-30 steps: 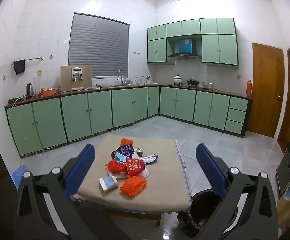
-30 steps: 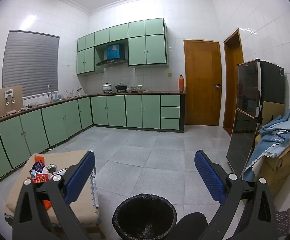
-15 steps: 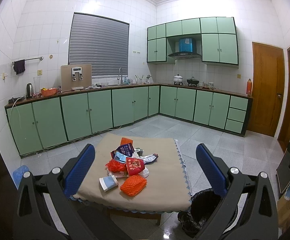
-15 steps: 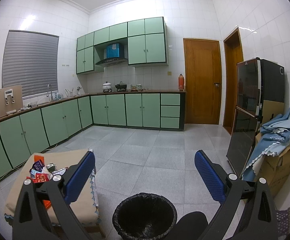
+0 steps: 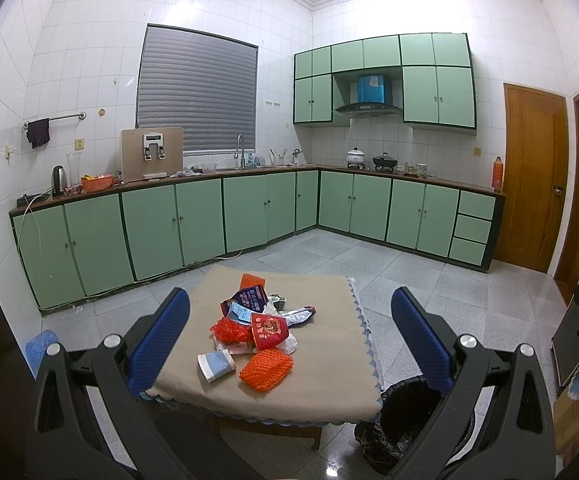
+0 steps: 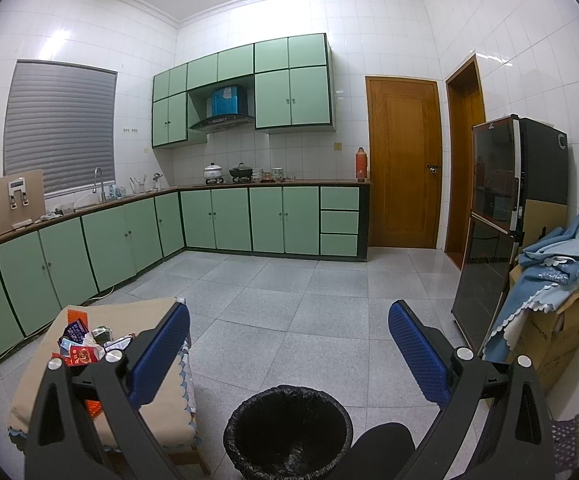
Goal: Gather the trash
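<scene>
Orange, red and blue trash sits in a messy pile on a low table with a tan cloth. Nearest the front lies an orange net wrapper, and just beside it is a little blue and white packet. A red packet sits in the middle of the pile, touching other scraps.

The left gripper hangs above the near side of the table. Its blue fingers are spread wide apart and nothing is between them.

The right gripper is off to the side of the table, over the grey floor. Its fingers are spread wide too, with nothing in them. A black trash bin with a black bag inside stands on the floor just below it, close to the table's corner.

Green cupboards run along the white tiled walls. A black fridge stands at the right, with a brown box and blue cloth next to it.
</scene>
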